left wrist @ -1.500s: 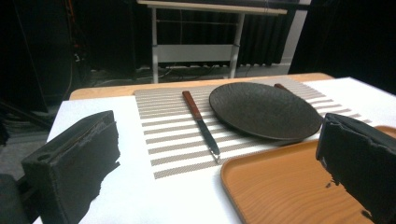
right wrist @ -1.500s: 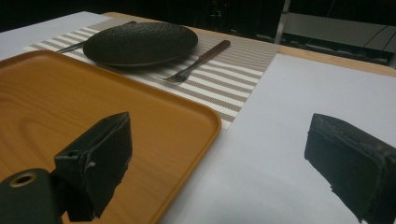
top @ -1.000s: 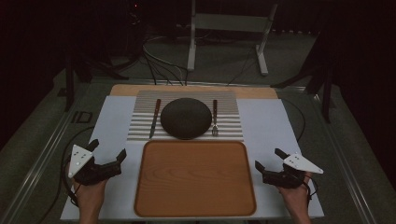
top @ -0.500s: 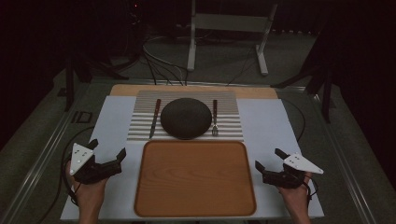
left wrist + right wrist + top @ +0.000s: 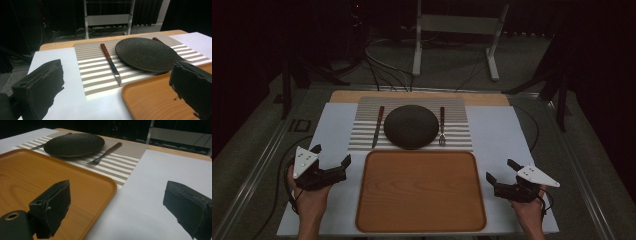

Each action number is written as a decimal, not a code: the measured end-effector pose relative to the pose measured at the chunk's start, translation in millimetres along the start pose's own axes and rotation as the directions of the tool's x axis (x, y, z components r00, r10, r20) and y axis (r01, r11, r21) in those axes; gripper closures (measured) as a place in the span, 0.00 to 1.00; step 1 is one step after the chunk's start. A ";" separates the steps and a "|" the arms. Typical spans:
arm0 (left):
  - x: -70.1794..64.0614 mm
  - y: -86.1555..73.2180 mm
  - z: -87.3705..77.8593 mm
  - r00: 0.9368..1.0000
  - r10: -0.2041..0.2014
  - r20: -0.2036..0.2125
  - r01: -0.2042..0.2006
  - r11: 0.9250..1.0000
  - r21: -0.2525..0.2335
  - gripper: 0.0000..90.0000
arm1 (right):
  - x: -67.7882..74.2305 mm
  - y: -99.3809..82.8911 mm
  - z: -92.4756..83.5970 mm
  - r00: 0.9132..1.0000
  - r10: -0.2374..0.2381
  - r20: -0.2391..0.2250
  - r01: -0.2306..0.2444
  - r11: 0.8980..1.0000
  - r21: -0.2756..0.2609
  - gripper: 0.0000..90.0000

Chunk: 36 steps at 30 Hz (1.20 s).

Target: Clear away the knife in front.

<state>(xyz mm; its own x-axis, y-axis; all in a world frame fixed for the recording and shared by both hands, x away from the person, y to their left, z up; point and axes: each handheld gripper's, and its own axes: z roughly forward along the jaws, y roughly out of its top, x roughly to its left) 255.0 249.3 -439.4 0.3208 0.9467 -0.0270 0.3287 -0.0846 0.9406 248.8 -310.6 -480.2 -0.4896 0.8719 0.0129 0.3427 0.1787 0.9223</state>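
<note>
Wooden tray (image 5: pixel 420 191) lies empty at the tabletop's near edge, just in front of the striped mat (image 5: pixel 411 124) carrying plate (image 5: pixel 411 126), knife (image 5: pixel 377 127) and fork (image 5: pixel 442 128). Nothing has shifted in the last second. Left hand-held gripper (image 5: pixel 331 161) and right hand-held gripper (image 5: pixel 502 171) flank the tray, jaws spread, empty; no step begun.
</note>
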 end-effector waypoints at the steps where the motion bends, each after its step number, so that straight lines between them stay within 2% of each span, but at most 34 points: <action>1: 0.2 0.7 0.2 1.000 0.000 0.001 0.000 1.000 0.001 0.00 | 0.0 0.0 0.0 1.000 0.001 0.000 -0.001 1.000 0.000 0.08; 8: 4.0 5.2 5.6 1.000 -0.019 0.006 0.019 1.000 0.004 0.00 | 0.3 -0.2 0.3 1.000 -0.003 0.000 0.003 1.000 0.000 0.08; 21: -2.9 8.8 23.4 1.000 -0.010 0.021 0.009 0.999 0.032 0.00 | 0.2 -0.3 0.5 1.000 -0.002 0.000 0.002 1.000 0.005 0.08; 31: 0.0 11.4 33.7 1.000 -0.015 0.013 0.015 0.999 0.047 0.00 | 0.6 -0.5 1.0 1.000 -0.005 0.000 0.005 1.000 0.006 0.08; 36: -0.7 14.1 39.1 1.000 -0.006 0.015 0.005 0.999 0.053 0.00 | 0.7 -0.5 1.1 1.000 -0.007 -0.001 0.007 1.000 0.008 0.08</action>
<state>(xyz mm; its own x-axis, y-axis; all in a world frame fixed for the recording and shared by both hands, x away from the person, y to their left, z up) 294.1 235.3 -439.4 0.3317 0.9426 -0.0375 0.3768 -0.0959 0.9213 249.2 -309.6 -481.0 -0.4927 0.8701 0.0069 0.3457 0.1885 0.9192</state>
